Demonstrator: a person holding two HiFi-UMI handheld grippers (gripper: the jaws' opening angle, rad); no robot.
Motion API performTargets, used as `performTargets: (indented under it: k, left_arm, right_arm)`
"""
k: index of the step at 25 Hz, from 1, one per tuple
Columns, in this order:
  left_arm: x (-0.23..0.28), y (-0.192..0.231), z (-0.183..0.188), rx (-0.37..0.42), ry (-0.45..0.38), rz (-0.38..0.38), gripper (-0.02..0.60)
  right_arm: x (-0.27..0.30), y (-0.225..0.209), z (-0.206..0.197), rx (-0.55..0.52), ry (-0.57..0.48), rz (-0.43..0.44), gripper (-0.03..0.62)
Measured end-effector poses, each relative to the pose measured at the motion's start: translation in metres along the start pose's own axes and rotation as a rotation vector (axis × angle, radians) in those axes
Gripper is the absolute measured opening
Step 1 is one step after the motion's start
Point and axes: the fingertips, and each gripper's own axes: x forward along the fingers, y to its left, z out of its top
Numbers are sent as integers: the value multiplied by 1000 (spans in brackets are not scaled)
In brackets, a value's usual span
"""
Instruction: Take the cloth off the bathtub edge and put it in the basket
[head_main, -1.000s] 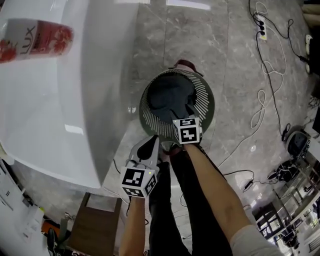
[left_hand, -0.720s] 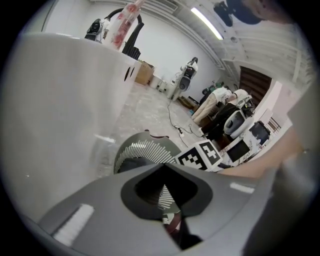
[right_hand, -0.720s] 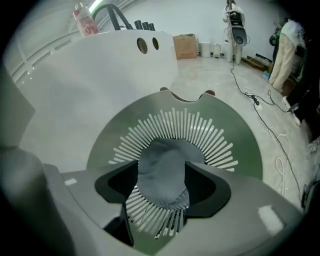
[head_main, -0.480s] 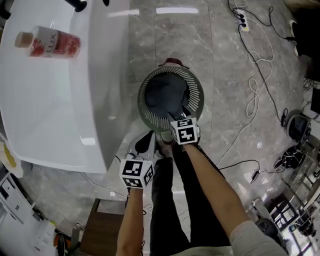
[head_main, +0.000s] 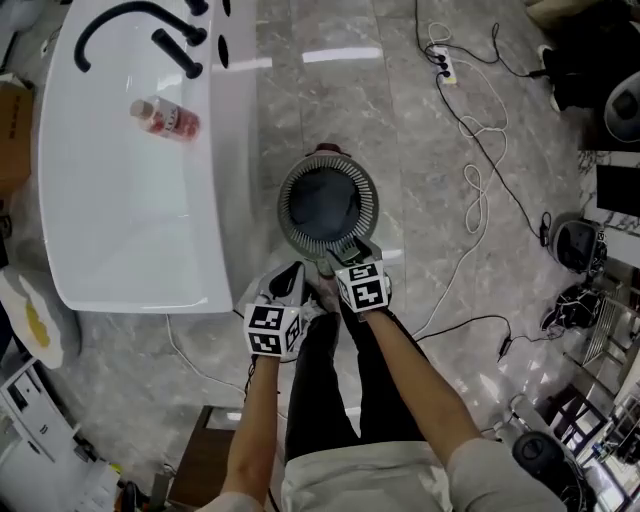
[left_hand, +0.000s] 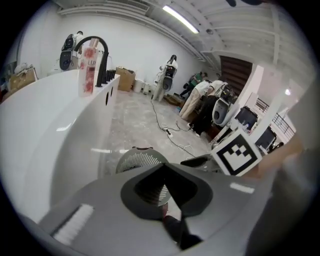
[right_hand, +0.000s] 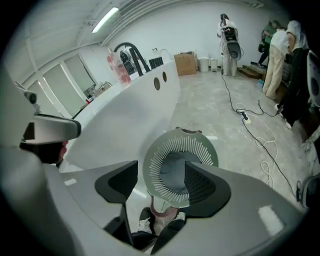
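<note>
Left gripper (head_main: 292, 283): jaws clenched tip to tip, nothing pinched between them. You hold it low on your left, just short of the basket (head_main: 291, 232). In the left gripper view the closed tips (left_hand: 163, 169) point over the basket's slatted wall (left_hand: 134, 162).

Right gripper (head_main: 338, 256): jaws released and standing apart, nothing between the pads. In the right gripper view the gap (right_hand: 160, 184) frames the basket (right_hand: 156, 186) below and beyond it. From the head view, this gripper hangs over the basket's near rim.

Cloth (head_main: 325, 200): dark, bunched inside the basket, filling most of the bottom. It also shows through the right gripper's gap (right_hand: 172, 169). It is not in either grip.

Basket: round, with pale slats, standing on the grey marble floor (head_main: 420, 220) just beside the white bathtub (head_main: 120, 220).

Bathtub: a pink bottle (head_main: 166, 118) lies on its side on the edge, near the black faucet (head_main: 120, 18).

Further out: white cables (head_main: 478, 175) loop across the floor to your right, running from a power strip (head_main: 443, 66). Your dark trouser legs (head_main: 340, 400) fill the bottom of the head view.
</note>
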Motion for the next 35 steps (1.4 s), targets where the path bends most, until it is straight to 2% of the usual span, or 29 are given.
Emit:
performTargets:
  k: [6, 10, 15, 21, 24, 27, 30, 35]
  left_arm:
    - [-48, -34, 17, 29, 21, -2, 57]
    - [-81, -59, 23, 75, 29, -37, 57]
    - [-123, -69, 28, 78, -7, -48, 57]
    - [-157, -78, 34, 56, -59, -52, 57]
    - [-171, -86, 35, 46, -76, -64, 57]
    - [-182, -95, 39, 114, -79, -82, 58]
    - [-185, -105, 51, 164, -84, -98, 58]
    - [-197, -114, 53, 155, -94, -115, 58]
  right_arm:
    - [-102, 26, 16, -9, -80, 22, 267]
    - [-160, 46, 22, 63, -154, 20, 267]
    - [-209, 83, 31, 54, -233, 26, 267]
    - [-241, 115, 29, 80, -296, 20, 267]
    - [-251, 138, 20, 37, -279, 76, 267]
    - [-260, 153, 14, -16, -275, 125, 267]
    - [-267, 146, 19, -20, -295, 117, 267]
    - [-282, 147, 31, -14, -334, 130, 267]
